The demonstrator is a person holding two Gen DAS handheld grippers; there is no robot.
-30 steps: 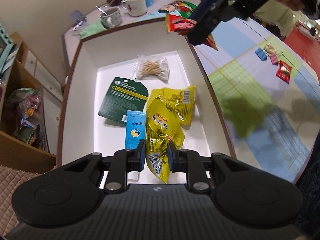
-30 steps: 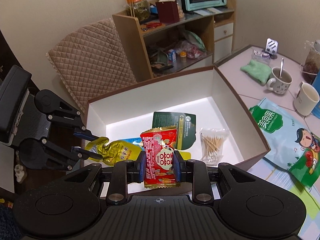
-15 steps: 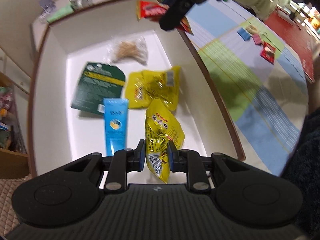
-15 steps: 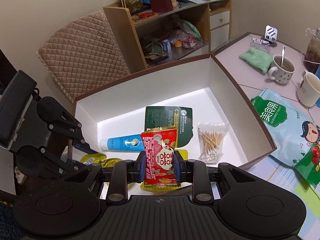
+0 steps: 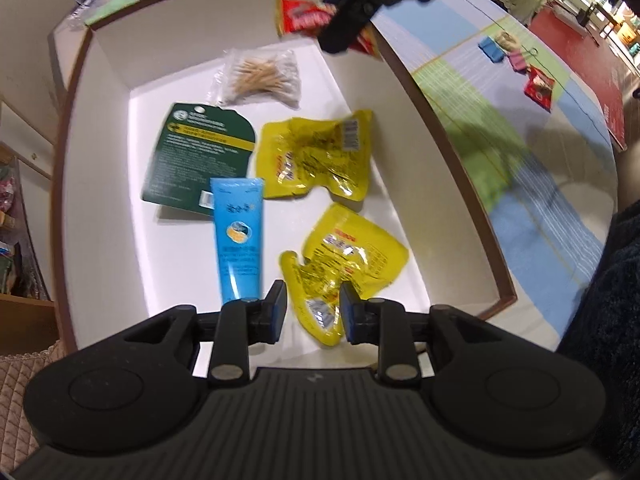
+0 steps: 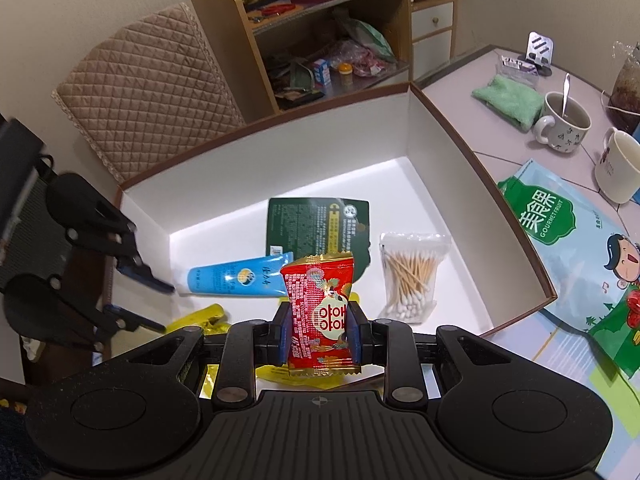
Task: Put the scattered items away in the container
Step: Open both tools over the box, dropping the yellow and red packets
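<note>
Left gripper (image 5: 312, 312) jaws apart over white box (image 5: 452, 184); yellow packet (image 5: 344, 268) lies loose between them beside blue tube (image 5: 238, 240). Right gripper (image 5: 356, 28) clamps red packet (image 5: 300, 20) above far rim.

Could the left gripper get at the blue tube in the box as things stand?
Probably yes. The left gripper has its jaws open and empty, the yellow packet lying loose below them. The blue tube lies flat just beside it, uncovered, with nothing in between; the right gripper holds the red packet.
</note>
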